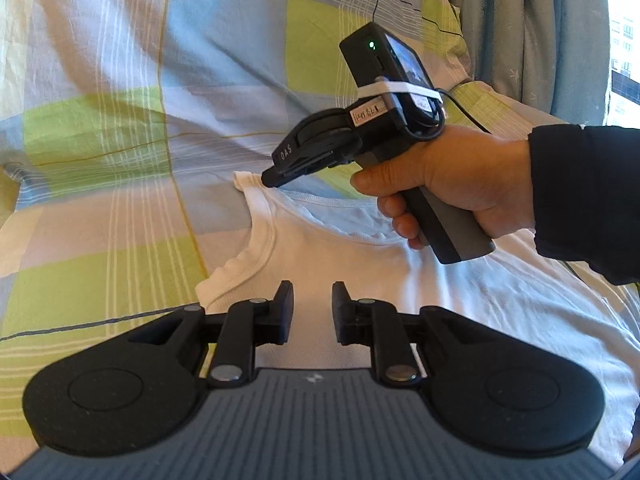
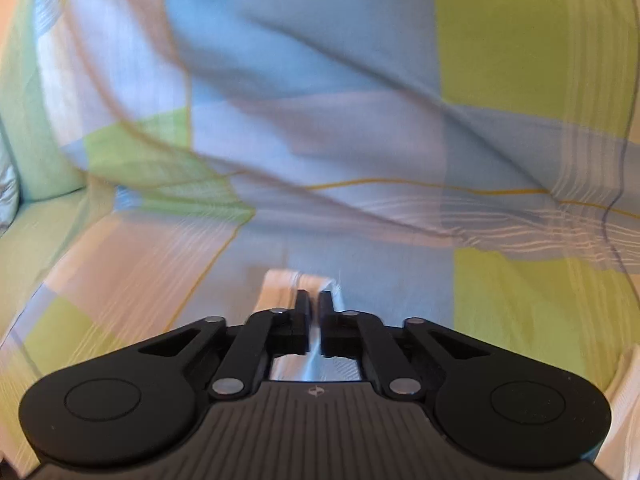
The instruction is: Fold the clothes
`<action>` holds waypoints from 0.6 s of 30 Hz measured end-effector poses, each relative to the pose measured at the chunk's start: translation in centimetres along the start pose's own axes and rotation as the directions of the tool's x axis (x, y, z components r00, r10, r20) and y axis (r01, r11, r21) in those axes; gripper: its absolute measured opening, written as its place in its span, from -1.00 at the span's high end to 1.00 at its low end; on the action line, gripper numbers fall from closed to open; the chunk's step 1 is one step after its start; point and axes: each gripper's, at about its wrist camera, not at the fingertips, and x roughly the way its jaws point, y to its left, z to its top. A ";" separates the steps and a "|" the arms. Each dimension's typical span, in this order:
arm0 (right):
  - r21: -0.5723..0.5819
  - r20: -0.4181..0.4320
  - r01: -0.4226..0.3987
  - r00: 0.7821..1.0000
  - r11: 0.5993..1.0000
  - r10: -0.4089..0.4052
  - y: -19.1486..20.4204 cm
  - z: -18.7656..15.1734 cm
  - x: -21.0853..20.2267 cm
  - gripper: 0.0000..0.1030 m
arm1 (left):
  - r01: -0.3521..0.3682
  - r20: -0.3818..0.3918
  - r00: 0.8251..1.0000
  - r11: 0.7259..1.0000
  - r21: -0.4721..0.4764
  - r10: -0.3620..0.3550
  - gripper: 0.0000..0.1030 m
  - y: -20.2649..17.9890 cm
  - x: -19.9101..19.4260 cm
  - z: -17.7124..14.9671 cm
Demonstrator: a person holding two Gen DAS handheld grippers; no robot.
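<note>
White vest (image 1: 360, 280) lies on the bed (image 1: 100, 200); right hand-held gripper (image 2: 314, 304) pinches its strap, left hand-held gripper (image 1: 313, 296) released. Next: fold the strap inward.

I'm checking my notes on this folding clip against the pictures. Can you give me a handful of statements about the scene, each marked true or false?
1. The garment being folded is a white tank top. True.
2. The tank top lies on a bare wooden table. False: it lies on a checked bedsheet of green, blue and pale squares.
3. The right gripper has its tip at the tank top's shoulder strap. True.
4. The right gripper's jaws stand wide apart. False: they are shut, with a fold of white fabric between them in the right wrist view.
5. The left gripper clamps the tank top's hem. False: there is a gap between its jaws, over the cloth, and nothing pinched.
</note>
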 end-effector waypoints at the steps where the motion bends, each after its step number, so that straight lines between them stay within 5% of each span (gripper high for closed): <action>1: -0.001 -0.006 0.003 1.000 1.000 -0.003 -0.2 0.0 0.2 1.00 | 0.000 0.000 1.000 1.000 0.000 0.000 0.69 0.0 0.0 0.0; 10: 0.026 0.038 -0.015 0.999 1.000 0.014 0.5 -1.6 -5.0 0.74 | -0.110 0.006 0.994 0.990 -0.092 0.111 0.60 2.4 -0.8 -0.2; 18: 0.051 -0.028 -0.039 0.999 0.998 0.041 0.7 -10.3 -12.3 0.61 | -0.118 -0.012 0.993 0.976 -0.182 0.118 0.55 4.6 -1.6 -0.4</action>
